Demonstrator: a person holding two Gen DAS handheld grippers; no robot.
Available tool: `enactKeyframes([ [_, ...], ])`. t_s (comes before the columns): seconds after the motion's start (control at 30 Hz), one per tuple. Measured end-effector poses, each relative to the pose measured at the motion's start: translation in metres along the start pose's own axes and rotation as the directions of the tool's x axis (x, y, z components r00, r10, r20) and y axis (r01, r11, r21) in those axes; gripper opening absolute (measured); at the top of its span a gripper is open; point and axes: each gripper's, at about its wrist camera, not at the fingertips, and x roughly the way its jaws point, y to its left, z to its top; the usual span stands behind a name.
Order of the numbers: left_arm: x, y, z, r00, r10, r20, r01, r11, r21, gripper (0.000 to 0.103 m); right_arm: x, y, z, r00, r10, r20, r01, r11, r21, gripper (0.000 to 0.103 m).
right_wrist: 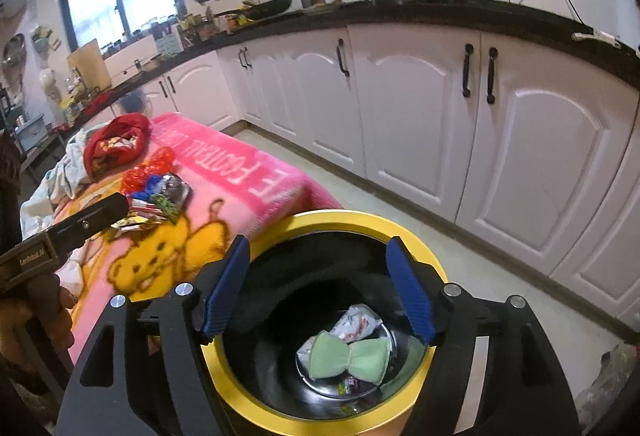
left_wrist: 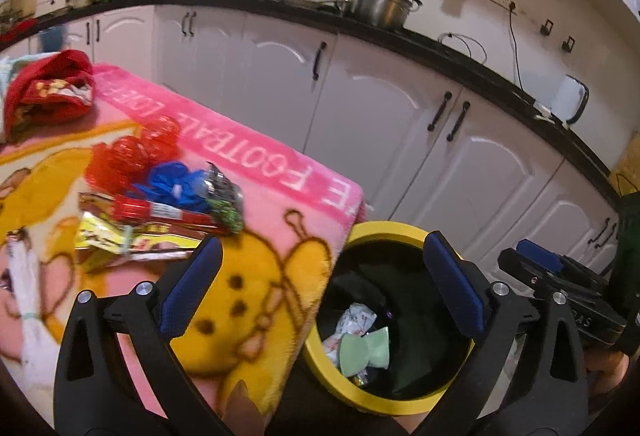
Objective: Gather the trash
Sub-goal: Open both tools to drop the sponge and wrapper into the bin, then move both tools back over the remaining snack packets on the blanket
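Remaining trash: a loose heap of wrappers (left_wrist: 152, 220) on the pink cartoon blanket (left_wrist: 280, 172) covering the bench, lying left of centre in the left wrist view. Contents, left to right: a rolled white paper piece (left_wrist: 24, 276) at the far left edge, flat yellow and red foil packets, red plastic mesh (left_wrist: 132, 152), a crumpled blue glove-like item (left_wrist: 172, 182), a silvery crinkled packet (left_wrist: 222, 192). Judged light, thin, soft and slippery; foil likely to slide on the pile; best taken by a raised crumpled edge rather than a flat face. A red cloth (left_wrist: 48, 92) lies at upper left, apart from the heap. The left gripper (left_wrist: 320, 284) has its fingers released wide with nothing between them, the heap just above and left of the left fingertip, not touching. The yellow-rimmed bin (right_wrist: 344, 224) stands beside the bench, lower centre, already holding a green bow-shaped sponge (right_wrist: 348, 356) and white crumpled paper (right_wrist: 358, 322). The right gripper (right_wrist: 320, 288) hovers over the bin mouth, fingers apart and empty.
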Motion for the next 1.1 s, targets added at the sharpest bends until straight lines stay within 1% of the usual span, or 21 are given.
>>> enactKeyframes([
  [0.27, -0.030, 0.016, 0.003, 0.997, 0.055, 0.063, -0.054, 0.998, -0.015, 0.092, -0.012, 0.027, 0.004, 0.999, 0.023, 0.022, -0.022, 0.998, -0.054, 0.069],
  [0.57, -0.061, 0.038, 0.006, 0.990, 0.083, 0.117, -0.077, 0.996, -0.048, 0.092, -0.022, 0.058, 0.009, 0.998, 0.058, 0.039, -0.053, 0.992, -0.112, 0.069],
  [1.1, -0.098, 0.081, -0.002, 0.973, 0.163, 0.163, -0.143, 0.982, -0.125, 0.092, -0.032, 0.107, 0.012, 0.992, 0.121, 0.023, -0.114, 0.973, -0.199, 0.070],
])
